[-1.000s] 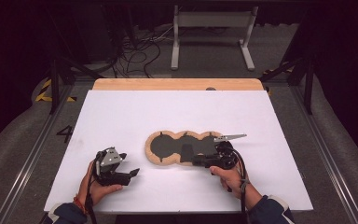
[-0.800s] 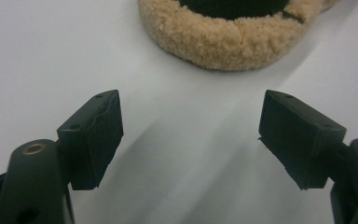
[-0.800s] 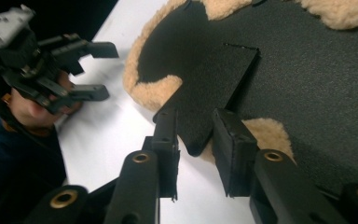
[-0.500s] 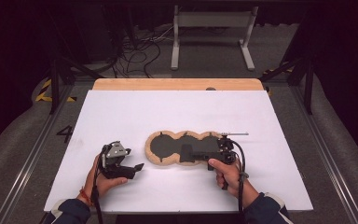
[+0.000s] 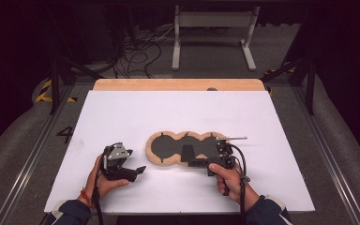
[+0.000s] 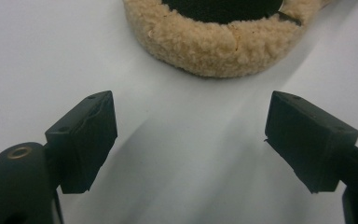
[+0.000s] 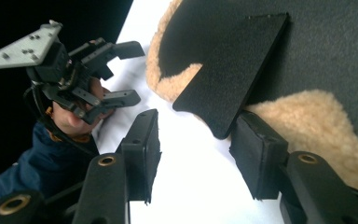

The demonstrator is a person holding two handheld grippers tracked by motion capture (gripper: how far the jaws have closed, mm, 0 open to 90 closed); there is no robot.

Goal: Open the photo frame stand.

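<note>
Firstly, writing: none legible on the goods; a painted "4" (image 5: pixel 66 134) sits on the floor left of the table. Item one, a three-lobed fleece-edged mat (image 5: pixel 166 159) with dark inner face, lying flat on the white table sheet (image 5: pixel 136 110), slightly toward the near edge and right of centre. Item two, a flat black flap (image 7: pixel 233 70) resting on the mat's dark face, its rounded end hanging over the fleece rim. Left gripper (image 5: pixel 133 172), held low in the left hand (image 5: pixel 104 180) near the sheet's front-left, jaws spread wide and empty, pointing at the mat's left lobe, near but apart. Right gripper (image 7: pixel 193 154), in the right hand (image 5: pixel 229 178), jaws parted; one jaw sits just under the flap's end, nothing clamped. Open sheet remains behind, left and right of the mat.
</note>
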